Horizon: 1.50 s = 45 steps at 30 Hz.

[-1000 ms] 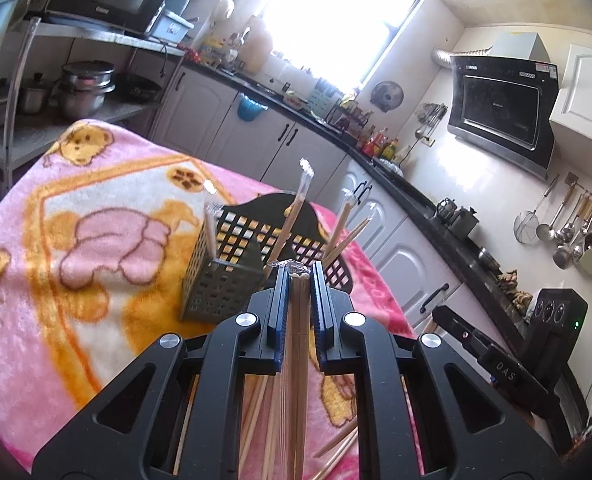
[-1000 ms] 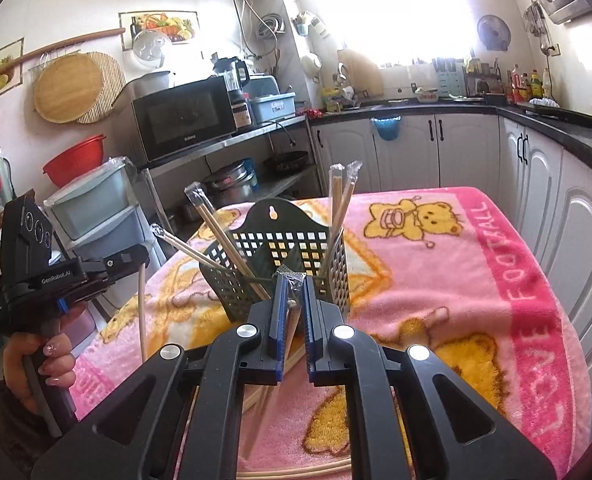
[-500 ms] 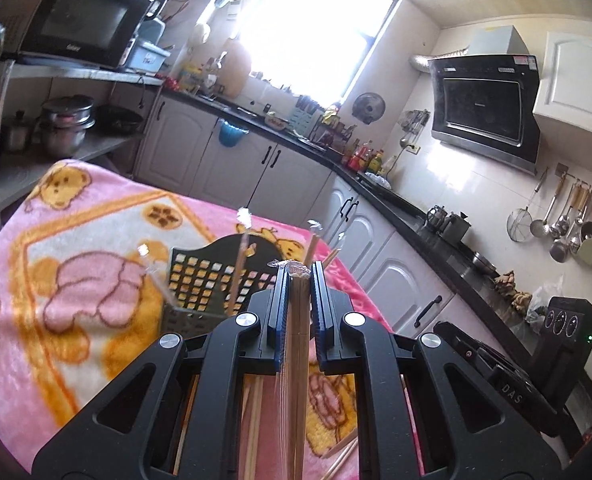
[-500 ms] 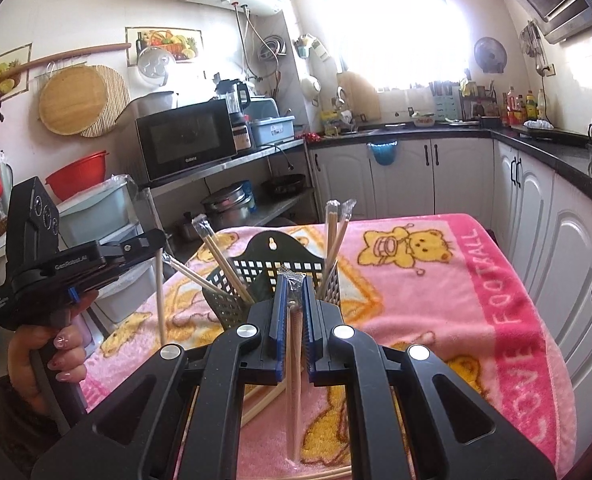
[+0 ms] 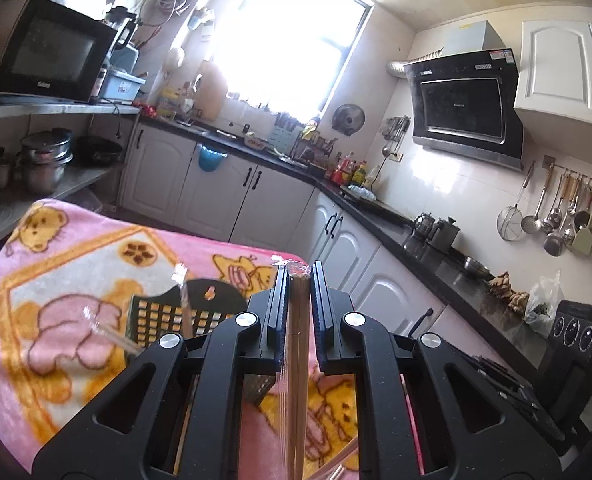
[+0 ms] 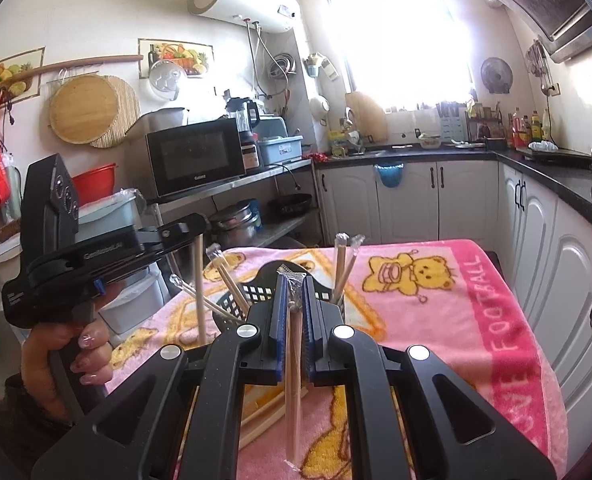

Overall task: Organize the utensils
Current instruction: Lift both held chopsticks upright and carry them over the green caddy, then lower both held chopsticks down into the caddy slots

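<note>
We saw a pink blanket (image 6: 436, 320) in a kitchen; the black basket (image 5: 164, 316) held wrapped chopsticks (image 6: 342, 264). Both the left gripper (image 5: 298, 280) and the right gripper (image 6: 293, 280) pinched chopstick pairs.

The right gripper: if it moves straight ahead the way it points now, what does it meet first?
Probably the dark utensil basket, right beyond the right gripper, which is shut on wrapped chopsticks; depth is unclear.

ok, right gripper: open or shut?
Shut. The right gripper pinches a wrapped chopstick pair that hangs down between its pads.
</note>
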Tool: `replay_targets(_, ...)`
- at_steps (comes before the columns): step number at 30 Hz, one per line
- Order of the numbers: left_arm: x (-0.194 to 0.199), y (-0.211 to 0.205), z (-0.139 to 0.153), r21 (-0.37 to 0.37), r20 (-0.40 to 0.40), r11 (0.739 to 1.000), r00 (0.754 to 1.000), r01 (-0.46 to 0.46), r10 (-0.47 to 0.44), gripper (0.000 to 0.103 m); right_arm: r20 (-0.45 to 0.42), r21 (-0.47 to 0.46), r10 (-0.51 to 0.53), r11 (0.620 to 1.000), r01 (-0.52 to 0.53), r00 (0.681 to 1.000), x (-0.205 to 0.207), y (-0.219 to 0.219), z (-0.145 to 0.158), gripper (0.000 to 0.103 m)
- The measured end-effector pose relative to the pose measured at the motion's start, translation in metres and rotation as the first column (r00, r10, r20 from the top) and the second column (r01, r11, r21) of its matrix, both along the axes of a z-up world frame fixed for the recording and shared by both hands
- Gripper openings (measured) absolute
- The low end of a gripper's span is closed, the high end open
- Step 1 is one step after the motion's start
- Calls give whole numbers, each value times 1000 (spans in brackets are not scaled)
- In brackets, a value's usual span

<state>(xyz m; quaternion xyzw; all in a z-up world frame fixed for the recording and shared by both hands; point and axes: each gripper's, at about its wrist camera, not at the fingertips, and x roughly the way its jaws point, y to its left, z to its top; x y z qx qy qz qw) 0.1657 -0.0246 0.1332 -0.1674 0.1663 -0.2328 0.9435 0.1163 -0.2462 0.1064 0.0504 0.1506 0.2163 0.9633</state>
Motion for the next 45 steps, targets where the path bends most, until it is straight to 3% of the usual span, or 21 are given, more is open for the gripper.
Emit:
replay_targets(12, 15, -3, 27, -3, 62, 1000, 998, -21, 21, 7, 66, -3, 21, 1000, -21, 998, 5, 7, 22, 8)
replay_targets(26, 35, 10, 51, -31, 134, 994, 985, -103, 106, 7, 173, -11, 14, 1000, -12, 985, 24, 16, 58, 8)
replay_targets(35, 46, 19, 60, -64, 196, 981, 961, -185, 195, 7, 244, -24, 5, 1000, 1, 970, 41, 26, 80, 8)
replay_targets(45, 62, 8, 51, -17, 227, 961, 935, -275, 272, 7, 265, -19, -19, 1000, 25, 964, 67, 31, 92, 8)
